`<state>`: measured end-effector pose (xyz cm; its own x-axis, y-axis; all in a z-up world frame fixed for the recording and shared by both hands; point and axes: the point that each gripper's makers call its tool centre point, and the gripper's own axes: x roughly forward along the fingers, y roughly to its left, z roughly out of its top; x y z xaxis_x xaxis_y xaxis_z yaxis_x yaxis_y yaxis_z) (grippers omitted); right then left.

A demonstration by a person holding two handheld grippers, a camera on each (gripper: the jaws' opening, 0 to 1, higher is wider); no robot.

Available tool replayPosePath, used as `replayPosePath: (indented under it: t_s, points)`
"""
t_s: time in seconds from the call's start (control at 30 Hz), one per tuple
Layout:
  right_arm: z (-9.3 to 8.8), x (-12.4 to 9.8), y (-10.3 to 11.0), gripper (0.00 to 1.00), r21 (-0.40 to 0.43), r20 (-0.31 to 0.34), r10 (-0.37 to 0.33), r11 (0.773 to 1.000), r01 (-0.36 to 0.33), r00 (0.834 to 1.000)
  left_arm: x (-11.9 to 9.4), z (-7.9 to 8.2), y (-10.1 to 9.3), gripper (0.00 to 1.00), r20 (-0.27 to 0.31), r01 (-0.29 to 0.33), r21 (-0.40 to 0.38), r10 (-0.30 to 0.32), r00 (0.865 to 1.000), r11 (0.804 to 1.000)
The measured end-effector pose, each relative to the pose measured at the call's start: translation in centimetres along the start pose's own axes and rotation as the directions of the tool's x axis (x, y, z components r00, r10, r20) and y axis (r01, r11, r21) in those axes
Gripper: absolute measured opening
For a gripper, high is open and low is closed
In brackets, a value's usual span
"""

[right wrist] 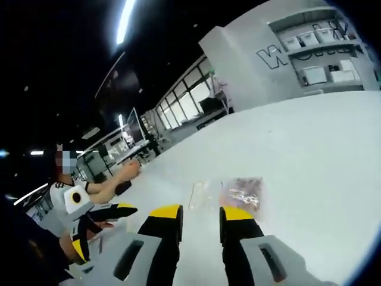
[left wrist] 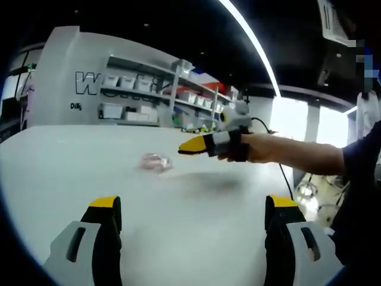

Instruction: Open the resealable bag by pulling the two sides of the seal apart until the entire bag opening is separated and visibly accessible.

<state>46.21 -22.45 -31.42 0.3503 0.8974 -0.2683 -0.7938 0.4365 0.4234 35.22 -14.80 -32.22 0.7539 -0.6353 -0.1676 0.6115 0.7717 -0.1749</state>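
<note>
Bag [left wrist: 156, 161] alone on white table [left wrist: 71, 161], shelves [left wrist: 155, 98] behind

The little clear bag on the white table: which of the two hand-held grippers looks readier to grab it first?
Probably the right. In its own view the resealable bag lies just beyond the right hand-held gripper, whose jaws stand slightly apart. From the left hand-held gripper the bag sits well away across the table.

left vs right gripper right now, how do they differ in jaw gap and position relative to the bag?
Jaw gap: the left gripper has its jaws spread wide; the right gripper has them close together with a narrow gap.
Position: the left gripper sits back from the resealable bag with bare white table between; the right gripper's jaw tips are near the bag's edge, not yet gripping it.
Shared: yellow tips, grey and black jaws, both empty.
</note>
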Motion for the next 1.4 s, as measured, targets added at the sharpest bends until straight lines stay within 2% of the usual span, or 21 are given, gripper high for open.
replayPosePath:
  t_s: [0.3,0.8,1.13,1.4]
  points:
    - [-0.4,-1.1,0.0,0.30,-0.045,0.011,-0.020,0.999,0.021,1.000,-0.1,0.0,0.0,0.99,0.001,-0.002,-0.001,0.002,1.000,1.000]
    - [-1.1,-2.5,0.1,0.34,-0.055,0.019,-0.034,0.998,0.035,0.999,0.0,0.0,-0.2,0.99,0.001,0.002,-0.004,-0.002,1.000,1.000]
    - [-2.0,-3.3,0.5,0.47,-0.109,0.017,-0.053,0.993,0.055,0.998,-0.2,0.1,-0.3,0.99,0.004,0.000,-0.005,0.000,1.000,1.000]
    - [-2.1,-4.1,0.9,0.50,-0.120,0.029,-0.056,0.991,0.059,0.998,-0.3,0.2,-0.4,0.99,0.006,0.001,-0.004,-0.001,1.000,1.000]
